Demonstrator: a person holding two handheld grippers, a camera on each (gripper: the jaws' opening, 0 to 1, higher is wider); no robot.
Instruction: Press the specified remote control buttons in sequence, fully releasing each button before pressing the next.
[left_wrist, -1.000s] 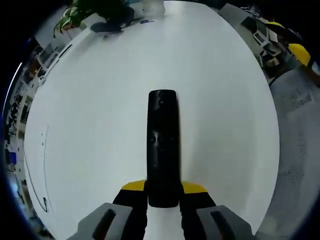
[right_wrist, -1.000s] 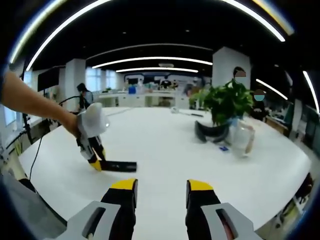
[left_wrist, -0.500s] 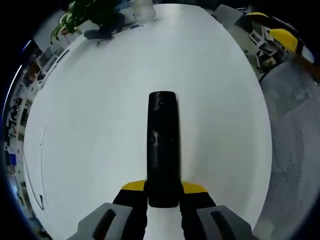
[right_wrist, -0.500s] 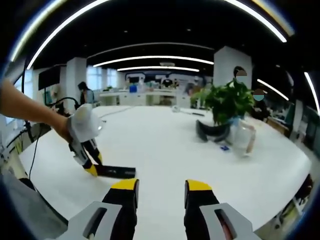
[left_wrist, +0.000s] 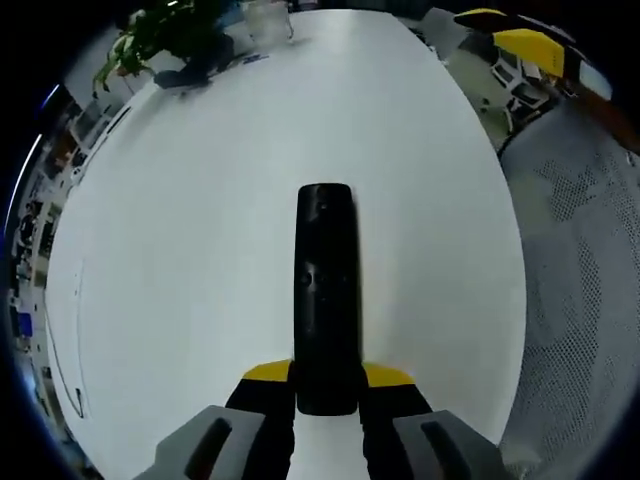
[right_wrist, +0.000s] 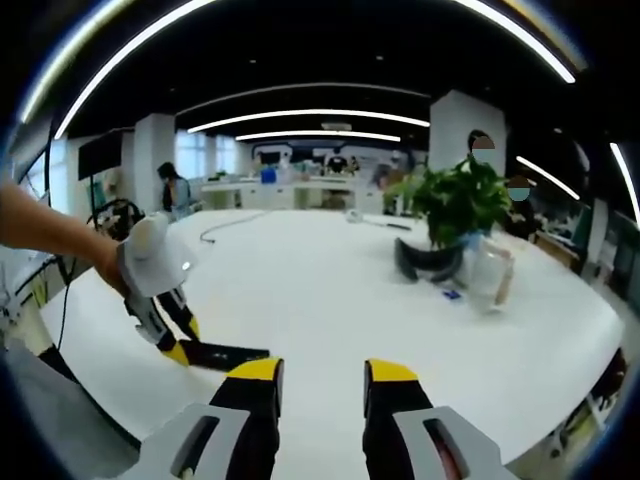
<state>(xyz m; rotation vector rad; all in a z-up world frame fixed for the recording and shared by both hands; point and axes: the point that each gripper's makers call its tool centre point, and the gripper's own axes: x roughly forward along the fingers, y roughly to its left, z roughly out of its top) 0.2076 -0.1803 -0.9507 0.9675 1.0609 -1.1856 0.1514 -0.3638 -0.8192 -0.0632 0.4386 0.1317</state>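
A long black remote control (left_wrist: 326, 290) runs up the middle of the left gripper view, its near end clamped between the yellow-tipped jaws of my left gripper (left_wrist: 327, 378). It hangs just above the white table (left_wrist: 200, 250). In the right gripper view the same remote (right_wrist: 228, 353) lies low over the table at the left, held by the left gripper (right_wrist: 180, 350) in a person's hand. My right gripper (right_wrist: 320, 372) stands open at the bottom, nothing between its fingers, to the right of the remote.
A potted plant (right_wrist: 452, 210), a dark curved object (right_wrist: 422, 262) and a clear jar (right_wrist: 484, 279) stand at the table's far right. A cable (right_wrist: 215, 230) lies at the far left. A mesh chair (left_wrist: 590, 250) borders the table edge. People stand in the office behind.
The left gripper with the remote has drifted left and toward the table's near edge. The right gripper's jaws have stayed open.
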